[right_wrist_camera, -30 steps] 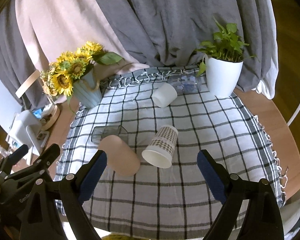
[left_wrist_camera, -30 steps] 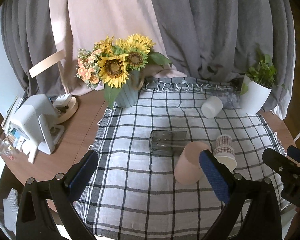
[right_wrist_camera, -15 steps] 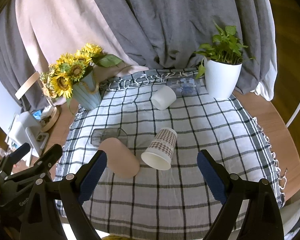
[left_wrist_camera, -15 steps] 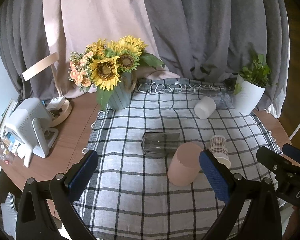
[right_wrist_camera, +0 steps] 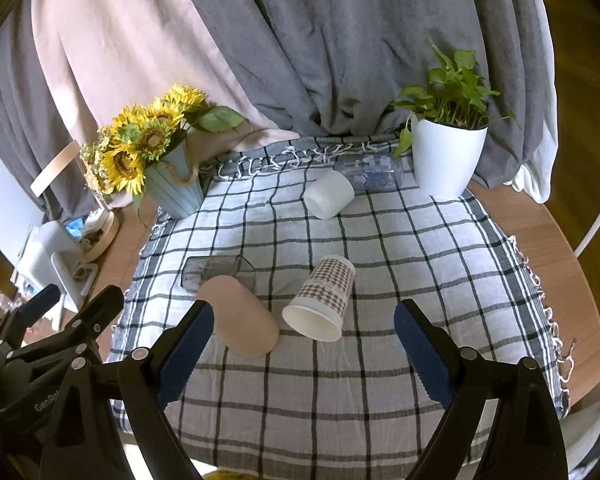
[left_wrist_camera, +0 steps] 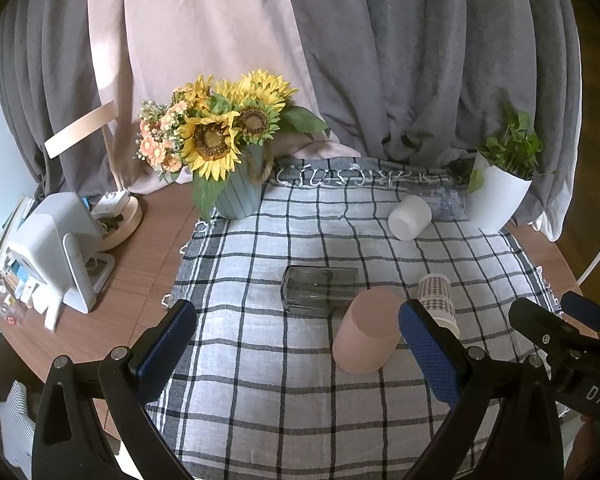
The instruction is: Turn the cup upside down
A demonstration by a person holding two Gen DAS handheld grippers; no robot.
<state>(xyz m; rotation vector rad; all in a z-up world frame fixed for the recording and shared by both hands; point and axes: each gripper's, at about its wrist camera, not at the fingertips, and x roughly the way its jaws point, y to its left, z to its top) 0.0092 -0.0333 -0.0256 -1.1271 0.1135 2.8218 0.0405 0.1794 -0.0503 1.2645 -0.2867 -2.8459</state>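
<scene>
While both views widened since a second before, as if the hand-held grippers drew back a little, nothing was grasped: the left hand-held gripper [left_wrist_camera: 296, 344] and right hand-held gripper [right_wrist_camera: 300, 344] stayed spread. The checked paper cup [right_wrist_camera: 321, 298] lay on its side mid-surface, unflipped.
</scene>
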